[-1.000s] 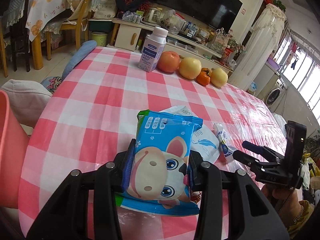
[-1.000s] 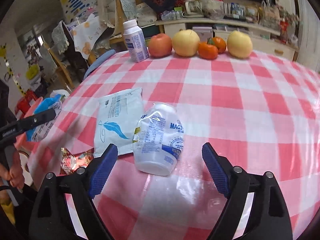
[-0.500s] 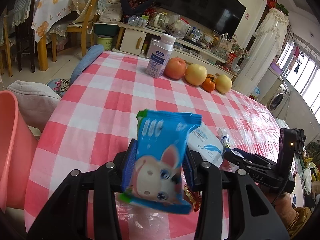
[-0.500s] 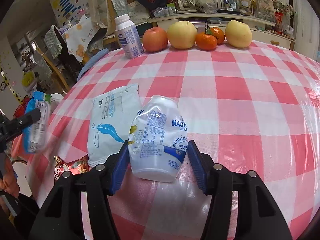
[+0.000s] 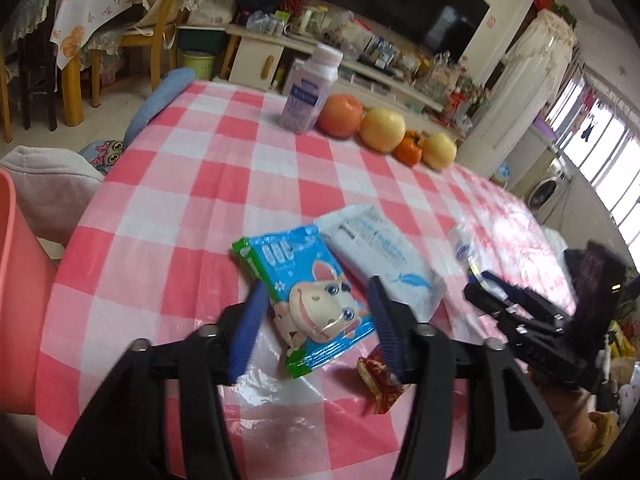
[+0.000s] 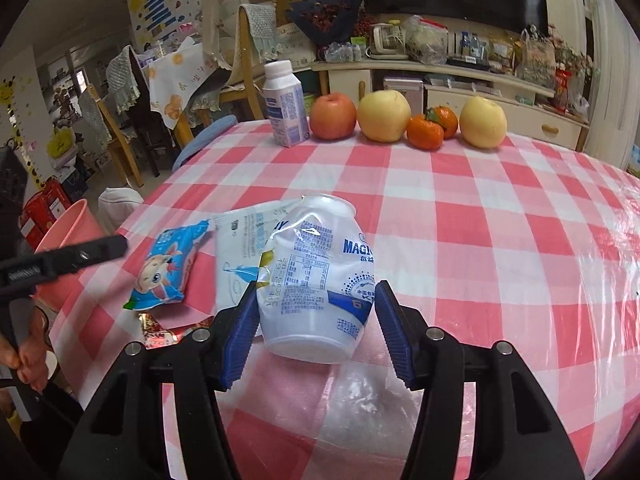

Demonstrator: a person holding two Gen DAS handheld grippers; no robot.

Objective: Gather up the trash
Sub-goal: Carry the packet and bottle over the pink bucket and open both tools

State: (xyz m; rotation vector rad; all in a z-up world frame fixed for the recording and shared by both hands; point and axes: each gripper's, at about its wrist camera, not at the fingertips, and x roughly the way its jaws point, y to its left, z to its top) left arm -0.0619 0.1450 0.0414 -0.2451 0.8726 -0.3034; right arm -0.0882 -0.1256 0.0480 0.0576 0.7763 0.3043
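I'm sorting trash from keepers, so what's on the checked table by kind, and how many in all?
Snack and wipe packets: 2, blue cartoon packet, white packet
Crushed plastic bottle: 1
Red foil wrapper: 1
Upright milk bottle: 1
Apples and pears: 3, red apple, yellow ones
Oranges: 2
Total: 10

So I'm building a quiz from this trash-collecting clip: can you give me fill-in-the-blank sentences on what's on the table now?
1. The right gripper is shut on a crushed white ____.
2. The blue snack packet lies on the checked tablecloth between the opening fingers of the ____ gripper.
3. The upright milk bottle stands next to a red ____.
4. Off the table's edge stands a ____ bin.

Missing words: bottle; left; apple; pink
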